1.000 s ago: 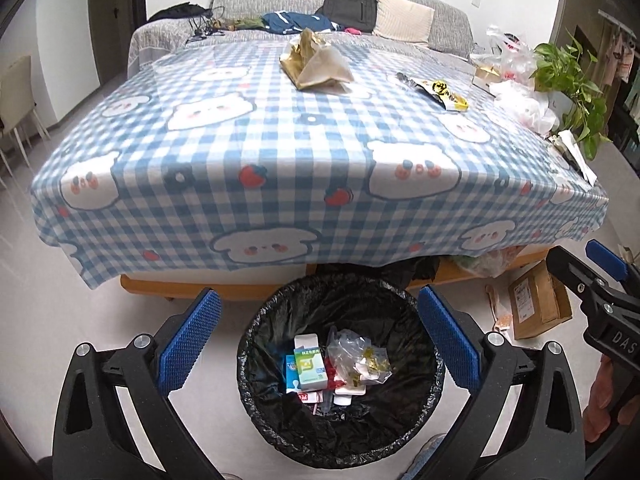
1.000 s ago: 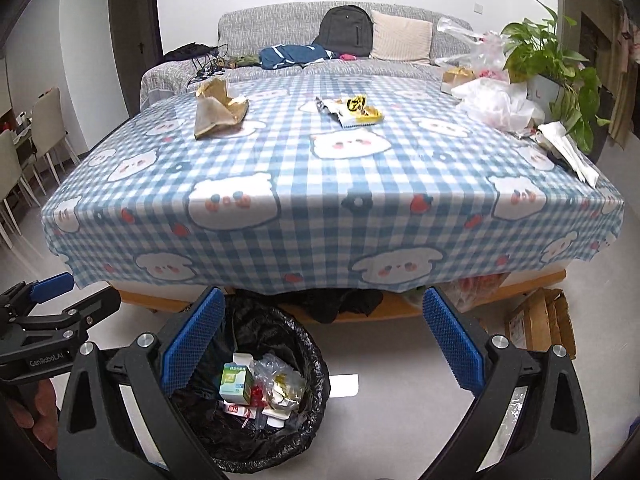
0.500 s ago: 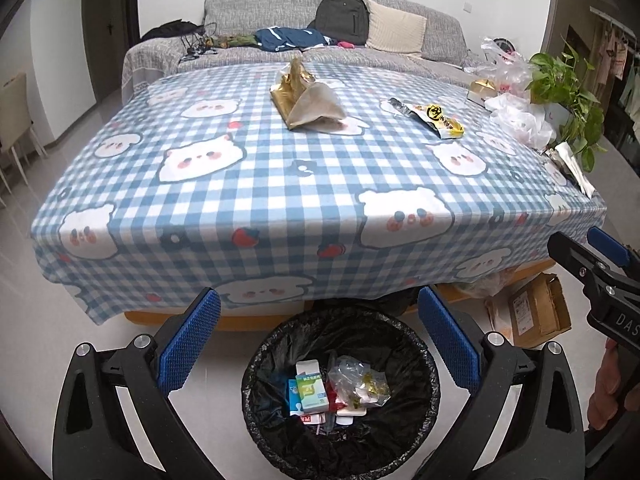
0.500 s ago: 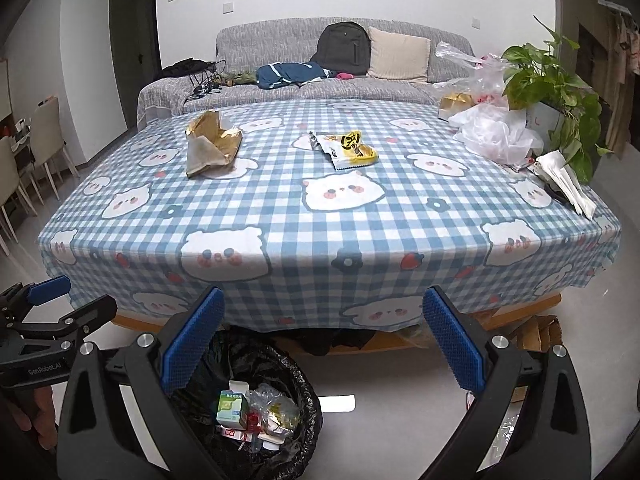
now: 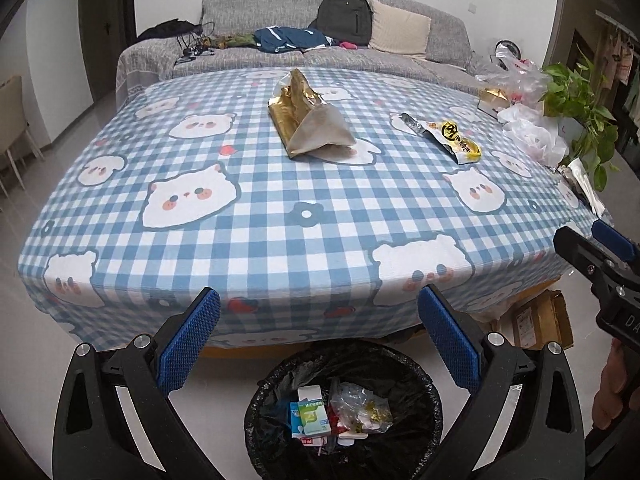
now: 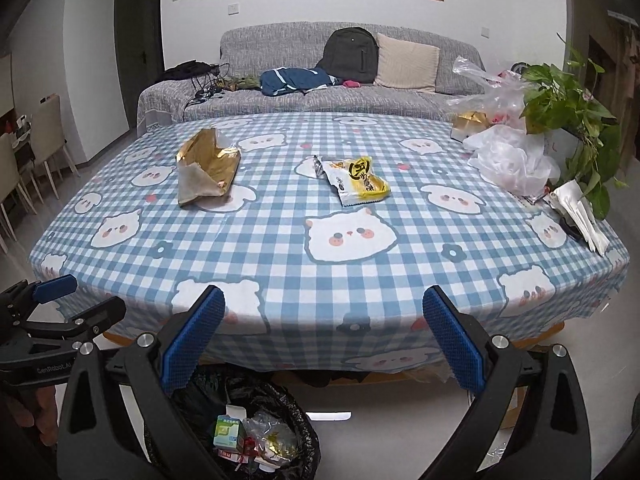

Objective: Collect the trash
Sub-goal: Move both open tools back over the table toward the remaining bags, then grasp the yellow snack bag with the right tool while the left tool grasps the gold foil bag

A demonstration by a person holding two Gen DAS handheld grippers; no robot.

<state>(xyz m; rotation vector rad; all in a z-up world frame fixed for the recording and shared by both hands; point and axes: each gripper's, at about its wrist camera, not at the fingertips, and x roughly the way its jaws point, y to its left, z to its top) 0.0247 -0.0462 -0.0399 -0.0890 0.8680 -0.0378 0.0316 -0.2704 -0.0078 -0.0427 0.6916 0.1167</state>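
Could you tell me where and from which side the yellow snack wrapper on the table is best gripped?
Probably by the near, yellow end of the yellow snack wrapper. It lies flat on the tablecloth, so that edge, facing the open right gripper, looks easiest to pinch from the front, coming in low. Its silvery torn end points away toward the sofa.

Two handheld grippers are held side by side, level and pointing forward. The left gripper (image 5: pixel 319 338) has its blue-padded fingers (image 5: pixel 188 342) spread wide, nothing between them. The right gripper (image 6: pixel 324 338) is likewise wide apart and empty, its blue pads (image 6: pixel 454 340) angled outward. Each appears at the edge of the other's view, with part of a hand (image 5: pixel 610 384) gripping the right handle.
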